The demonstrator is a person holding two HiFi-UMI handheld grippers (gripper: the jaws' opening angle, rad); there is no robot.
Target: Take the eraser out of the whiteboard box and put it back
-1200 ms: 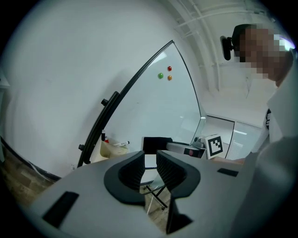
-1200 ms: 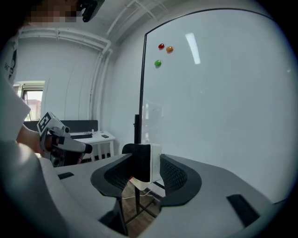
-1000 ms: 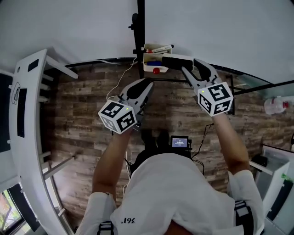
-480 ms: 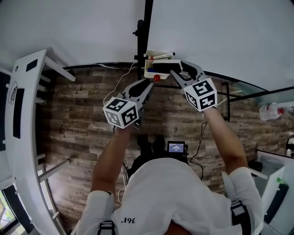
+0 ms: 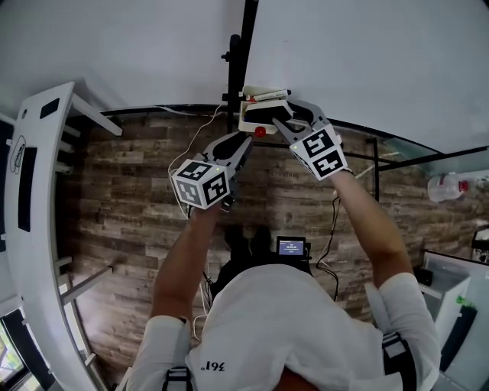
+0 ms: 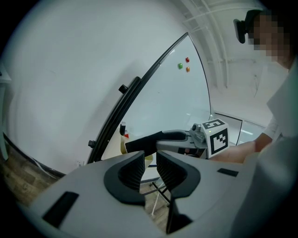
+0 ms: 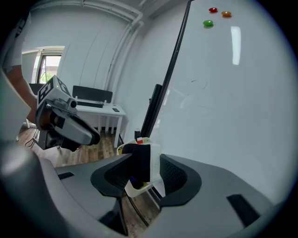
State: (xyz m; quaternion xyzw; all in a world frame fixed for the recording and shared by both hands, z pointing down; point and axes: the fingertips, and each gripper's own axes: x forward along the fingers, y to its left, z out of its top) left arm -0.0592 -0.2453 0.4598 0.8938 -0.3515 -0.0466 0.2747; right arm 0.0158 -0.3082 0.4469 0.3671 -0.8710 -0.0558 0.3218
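Right gripper [image 5: 279, 116] was clamped on the eraser [image 7: 139, 160], black felt against one jaw and white backing toward the other, jaws held fairly wide by its thickness. Left gripper [image 6: 150, 160] had its jaws only a narrow slit apart with nothing between them; it hung just left of the box, touching nothing.

Eraser sat at the mouth of the cream whiteboard box [image 7: 135, 188], whose lower edge showed beneath it. Could not tell whether it rested inside.

Against a second before: the right gripper had swung left and down onto the box and rolled, its marker cube turned. The eraser, then jutting out to the right of the box, was now over it. Left gripper had dropped a little.

Around: box fixed low on the whiteboard [image 7: 223, 93] beside a black frame post [image 5: 244, 46]; markers [image 5: 267, 95] lay along its top and a red knob [image 5: 260, 131] sat under it. Three magnets [image 7: 213, 9] sat high on the board. Wood floor [image 5: 130, 191] below, white desk [image 5: 30, 191] at left.
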